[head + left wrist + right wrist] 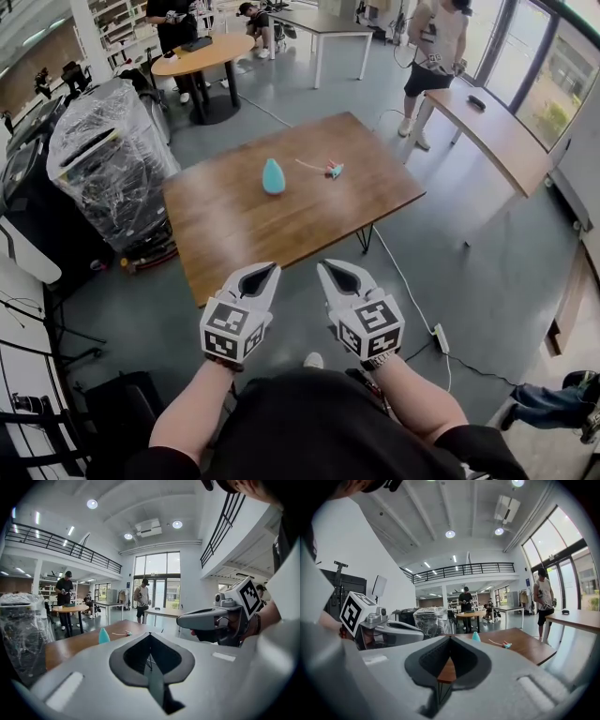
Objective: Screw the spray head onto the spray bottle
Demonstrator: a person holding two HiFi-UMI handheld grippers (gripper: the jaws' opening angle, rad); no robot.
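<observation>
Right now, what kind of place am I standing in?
Likely an open-plan lab or workshop hall: scattered work tables, a plastic-wrapped equipment cart, a railed mezzanine and tall glass doors.

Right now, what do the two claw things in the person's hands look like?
Both are light grey plastic. The left claw and right claw each taper to a point like a leaf, with dark grey lining inside. Behind each sits a white cube printed with black square patterns. The person wears a black short-sleeved top.
</observation>
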